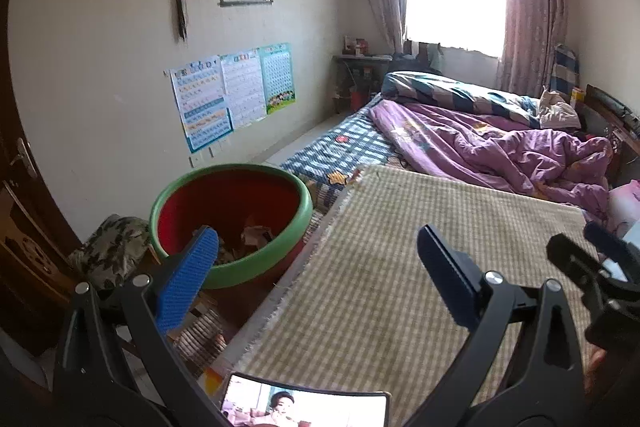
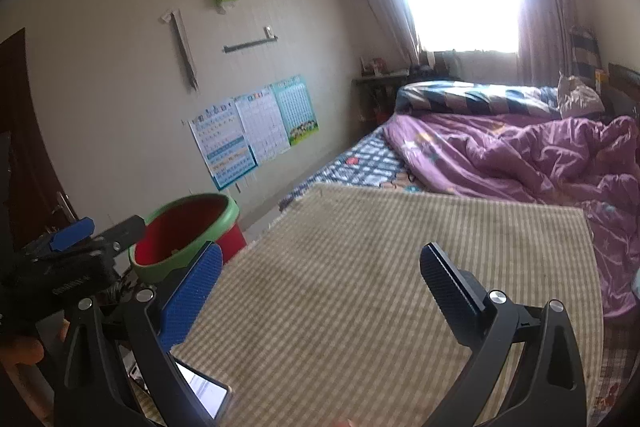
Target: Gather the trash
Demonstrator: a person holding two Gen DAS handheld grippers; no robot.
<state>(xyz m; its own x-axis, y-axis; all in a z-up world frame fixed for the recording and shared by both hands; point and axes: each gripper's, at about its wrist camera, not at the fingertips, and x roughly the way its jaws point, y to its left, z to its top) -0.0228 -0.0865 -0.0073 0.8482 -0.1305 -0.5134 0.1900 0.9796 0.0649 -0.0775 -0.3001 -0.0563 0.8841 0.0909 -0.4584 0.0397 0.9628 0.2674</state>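
Trash (image 1: 250, 237) — crumpled paper scraps, seemingly — fills red basin (image 1: 232, 203); both tools gape, empty.

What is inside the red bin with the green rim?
Crumpled paper scraps lie at the bottom of the bin. The left tongs' blue finger covers part of the contents.

Your right gripper (image 2: 320, 291) hangs wide apart and empty over the checked mat (image 2: 400, 267) on the bed; the red-and-green bin (image 2: 188, 231) sits left, a lit phone (image 2: 208, 391) beneath.
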